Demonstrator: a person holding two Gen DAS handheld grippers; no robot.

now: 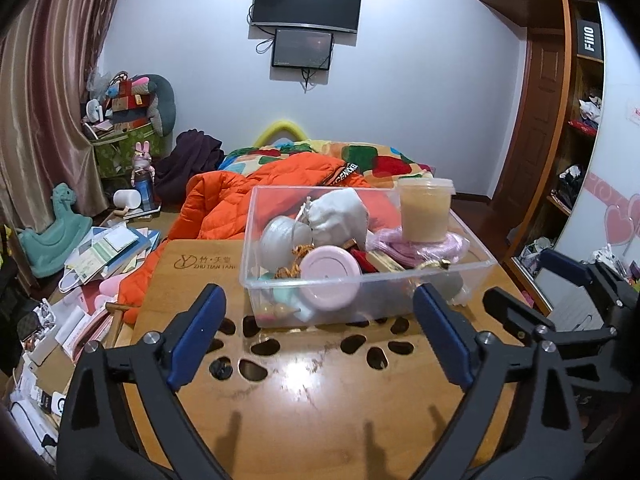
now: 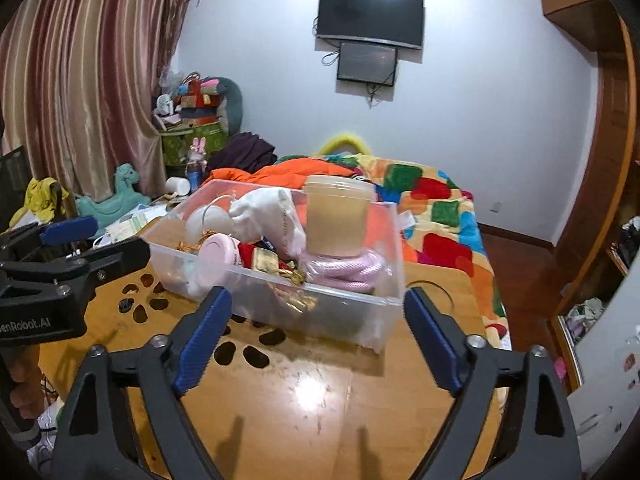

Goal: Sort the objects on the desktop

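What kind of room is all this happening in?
Most likely a lived-in bedroom at home. A bed with a colourful patchwork blanket sits behind the wooden table, a TV hangs on the wall, and striped curtains cover the window side.

surface: wooden table | on it: clear bin, apparently alone

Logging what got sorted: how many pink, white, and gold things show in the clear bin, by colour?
Pink: 2, round case and rope coil
White: 2, pouch and round ball
Gold: 1, box
Total: 5, all in the bin
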